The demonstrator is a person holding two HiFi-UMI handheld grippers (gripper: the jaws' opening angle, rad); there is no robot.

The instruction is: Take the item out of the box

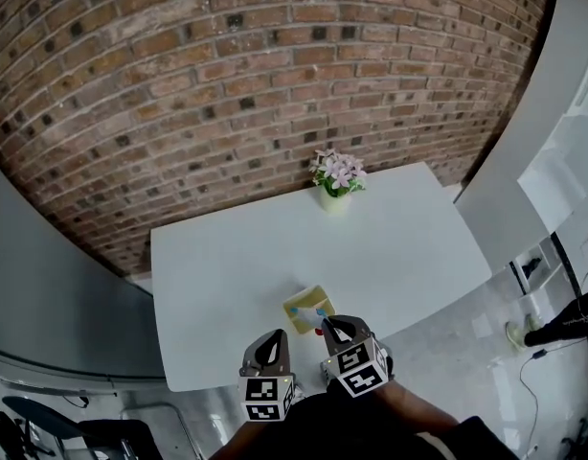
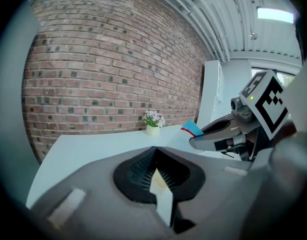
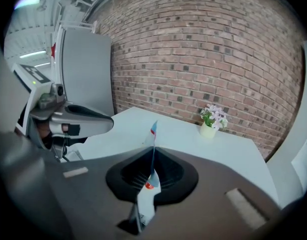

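A small yellow box lies on the white table near its front edge. My right gripper is shut on a thin flat packet, white and blue with a red mark, which stands edge-on between the jaws. In the head view the packet is at the box's near right side. My left gripper, just left of the box, is shut on a pale cream flat piece. I cannot tell whether that piece belongs to the box. The right gripper shows with the packet's blue tip.
A pot of pink flowers stands at the table's far edge against a brick wall. White panels stand to the right. The table's front edge runs just under both grippers, with floor and a cable at the right.
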